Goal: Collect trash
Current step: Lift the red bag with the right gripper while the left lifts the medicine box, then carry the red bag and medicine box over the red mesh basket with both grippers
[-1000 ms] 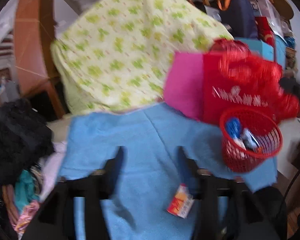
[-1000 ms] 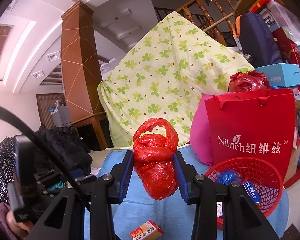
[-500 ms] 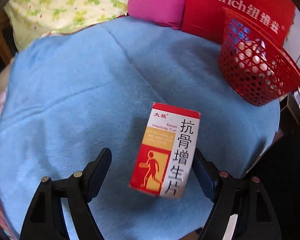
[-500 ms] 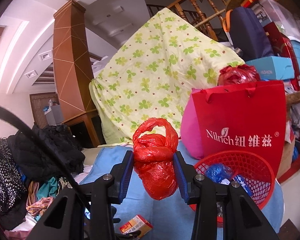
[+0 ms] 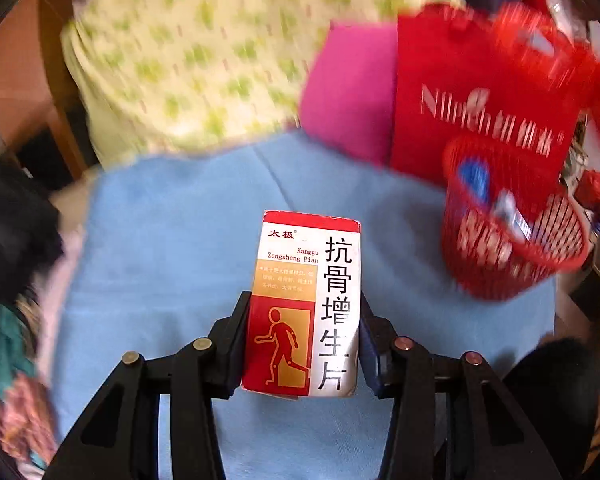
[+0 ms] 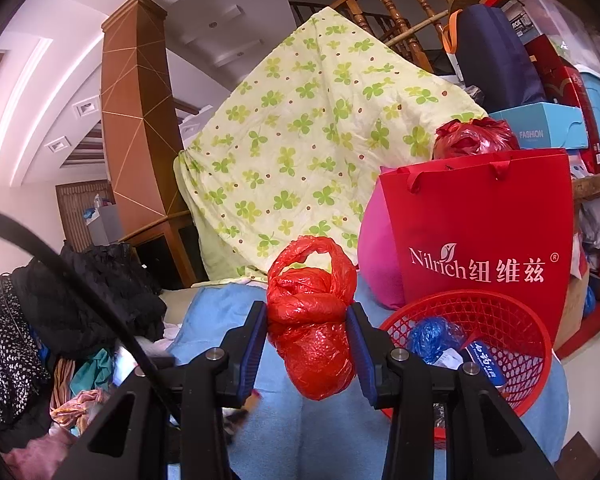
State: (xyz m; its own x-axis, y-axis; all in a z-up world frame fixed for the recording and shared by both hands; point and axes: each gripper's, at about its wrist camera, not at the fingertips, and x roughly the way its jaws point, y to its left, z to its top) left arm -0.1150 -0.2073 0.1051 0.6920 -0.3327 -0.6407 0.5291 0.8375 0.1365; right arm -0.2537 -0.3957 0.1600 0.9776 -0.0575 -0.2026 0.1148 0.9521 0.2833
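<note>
— Two pieces in hand right now. My left gripper (image 5: pixel 302 344) has its jaws pressed flat against both sides of the medicine box (image 5: pixel 305 304), which sits upright between them, above the blue cloth (image 5: pixel 160 240).

— And the other side?

— My right gripper (image 6: pixel 307 344) is squeezed in on the knotted red plastic bag (image 6: pixel 310 320), handles sticking up, bulk bulging below the pads. I hold it up just left of the red basket (image 6: pixel 512 320).

— Anything in that basket?

— Yes, a crumpled blue bag (image 6: pixel 434 336) and a small blue-and-white packet (image 6: pixel 484 364) lie inside, so I judge part of the collecting is done.

— What's left?

— Both held items are not yet in. From the left view the basket (image 5: pixel 500 256) stands ahead to the right, in front of the red Nilrich bag (image 5: pixel 480 92). That view is smeared, so I can't rule out more scraps on the cloth; I see none.
</note>
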